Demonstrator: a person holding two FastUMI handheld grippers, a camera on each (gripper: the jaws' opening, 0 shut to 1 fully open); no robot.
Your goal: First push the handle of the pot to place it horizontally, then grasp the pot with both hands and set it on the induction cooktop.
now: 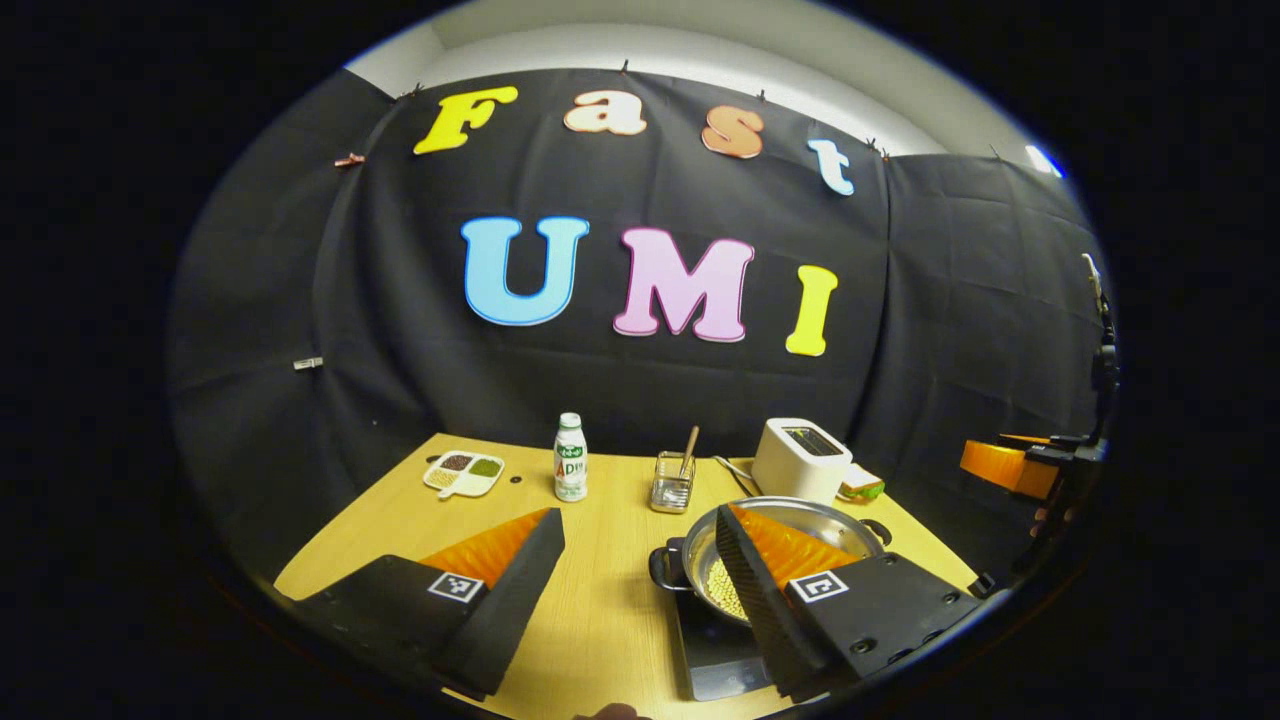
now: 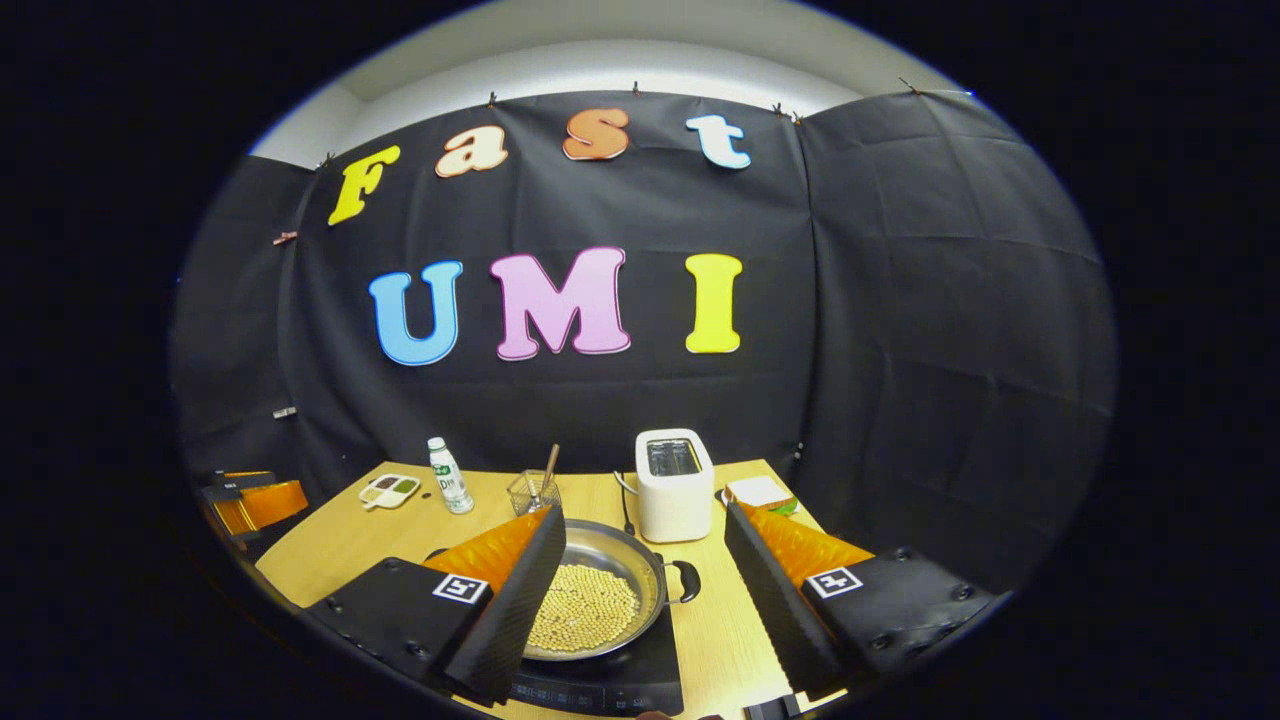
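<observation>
A steel pot [image 1: 800, 507] with pale beans inside rests on the black induction cooktop [image 1: 722, 655] at the table's near right. One side handle [image 1: 664, 570] points left, the other [image 1: 879, 530] right. My left gripper [image 1: 638, 518] is open; its right finger hangs over the pot and hides part of it. In the right gripper view the pot [image 2: 600, 590] and cooktop [image 2: 610, 688] lie low and left of centre, with one handle [image 2: 686, 581] between the fingers. My right gripper [image 2: 645, 512] is open too, its left finger over the pot's near-left rim.
A white toaster [image 2: 673, 485] stands just behind the pot. A wire basket [image 1: 672, 482] with a stick, a small bottle [image 1: 570, 457] and a divided dish [image 1: 464, 472] line the back of the wooden table [image 1: 600, 600]. A sandwich [image 1: 862, 486] lies beside the toaster.
</observation>
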